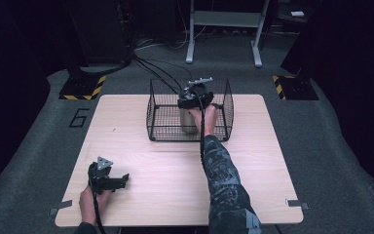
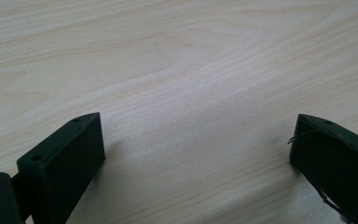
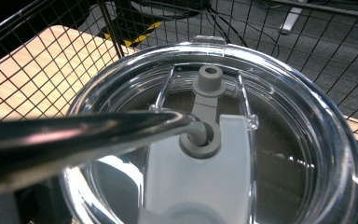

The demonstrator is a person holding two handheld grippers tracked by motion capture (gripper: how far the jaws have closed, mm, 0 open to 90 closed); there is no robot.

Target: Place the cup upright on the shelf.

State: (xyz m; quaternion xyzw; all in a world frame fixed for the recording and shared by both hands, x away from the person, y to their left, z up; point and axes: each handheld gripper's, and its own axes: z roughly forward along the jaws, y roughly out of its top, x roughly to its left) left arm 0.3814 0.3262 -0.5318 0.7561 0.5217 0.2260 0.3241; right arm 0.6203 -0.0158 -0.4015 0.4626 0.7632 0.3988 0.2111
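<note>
Now my right claw (image 1: 193,97) reaches into the black wire basket (image 1: 161,113) at the worktop's far middle, over a steel tumbler (image 1: 187,122) with a clear plastic lid (image 3: 303,121) and bent metal straw (image 3: 74,135); whether it grips, I cannot tell. My left claw (image 1: 121,181) rests near-left, jaws apart and empty. Judging by this, the tumbler gets lifted out next, needing a straight rise.

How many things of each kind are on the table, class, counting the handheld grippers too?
Grippers: 2, left and right
Wire basket: 1
Tumbler with clear lid: 1
Metal straw: 1
Total: 5
</note>
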